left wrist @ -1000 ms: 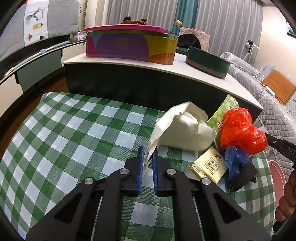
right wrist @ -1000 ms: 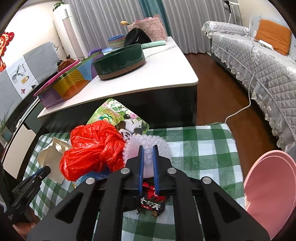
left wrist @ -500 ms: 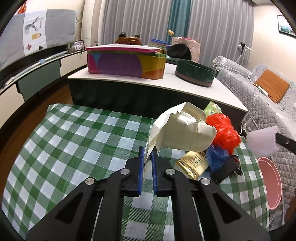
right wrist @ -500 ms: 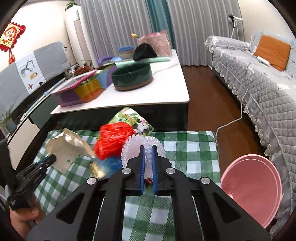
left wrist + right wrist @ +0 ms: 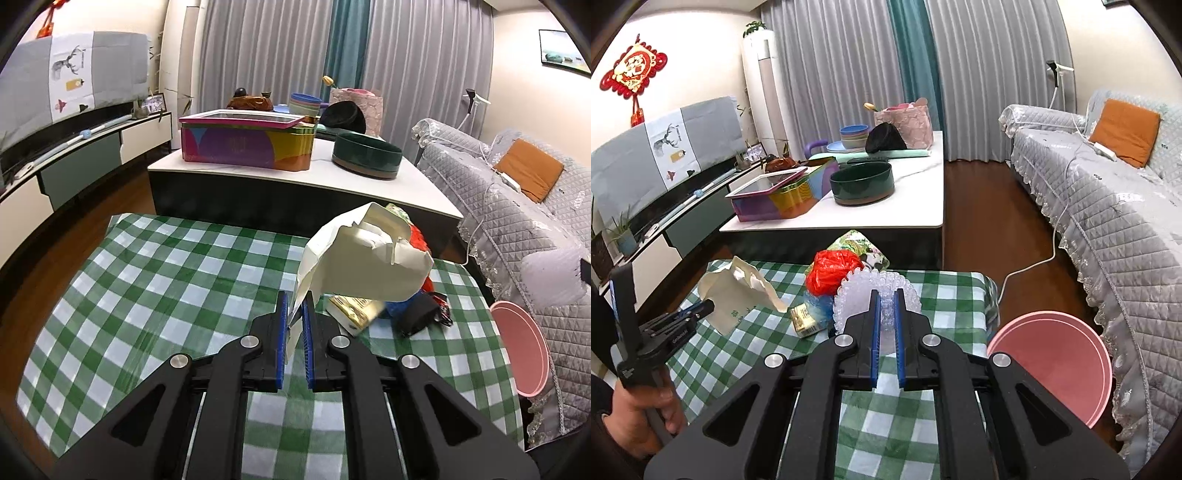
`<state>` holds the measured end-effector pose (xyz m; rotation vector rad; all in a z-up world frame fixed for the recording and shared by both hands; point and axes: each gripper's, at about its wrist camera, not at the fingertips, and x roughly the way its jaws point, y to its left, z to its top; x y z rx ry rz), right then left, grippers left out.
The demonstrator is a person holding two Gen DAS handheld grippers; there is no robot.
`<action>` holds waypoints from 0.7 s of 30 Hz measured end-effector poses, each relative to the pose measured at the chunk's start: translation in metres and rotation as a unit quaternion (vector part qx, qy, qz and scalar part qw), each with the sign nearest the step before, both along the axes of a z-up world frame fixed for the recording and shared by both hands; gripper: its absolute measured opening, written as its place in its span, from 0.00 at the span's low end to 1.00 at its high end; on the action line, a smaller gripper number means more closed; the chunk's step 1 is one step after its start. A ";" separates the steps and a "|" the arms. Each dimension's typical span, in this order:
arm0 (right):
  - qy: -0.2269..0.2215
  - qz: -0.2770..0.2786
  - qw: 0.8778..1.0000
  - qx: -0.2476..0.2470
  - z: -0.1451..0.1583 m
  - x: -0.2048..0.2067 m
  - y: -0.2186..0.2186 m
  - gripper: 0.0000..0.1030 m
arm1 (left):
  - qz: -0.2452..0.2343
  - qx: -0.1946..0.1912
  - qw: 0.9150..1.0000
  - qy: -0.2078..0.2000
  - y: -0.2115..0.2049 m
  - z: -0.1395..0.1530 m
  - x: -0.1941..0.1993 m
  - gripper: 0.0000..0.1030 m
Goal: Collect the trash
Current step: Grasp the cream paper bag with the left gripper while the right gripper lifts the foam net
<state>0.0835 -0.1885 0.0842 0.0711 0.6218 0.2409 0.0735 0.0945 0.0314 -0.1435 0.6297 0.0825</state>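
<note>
Both grippers point downward above the checked tablecloth [image 5: 155, 280]. Left gripper [image 5: 294, 314] is clamped on a cream paper bag [image 5: 365, 266]; right gripper [image 5: 886, 306] grips a clear plastic tray [image 5: 857, 295], both raised clear of the cloth.

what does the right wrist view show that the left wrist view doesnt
Only the right wrist view shows the red wall ornament, the person's hand on the left gripper, and the right gripper shut on the clear plastic tray.

Only the left wrist view shows the framed picture.

Both show the cream paper bag in the left gripper, the pink basin and the green checked tablecloth.
</note>
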 end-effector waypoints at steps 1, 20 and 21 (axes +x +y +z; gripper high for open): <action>0.000 0.001 1.000 0.002 -0.002 -0.003 -0.001 0.07 | -0.001 0.000 1.000 -0.001 -0.001 0.000 -0.002 0.08; -0.023 -0.025 0.999 -0.011 -0.006 -0.028 -0.036 0.07 | 0.009 -0.004 1.000 -0.003 -0.021 -0.003 -0.039 0.08; -0.024 -0.029 0.999 -0.013 -0.006 -0.029 -0.040 0.07 | 0.009 -0.002 1.000 -0.003 -0.023 -0.003 -0.041 0.08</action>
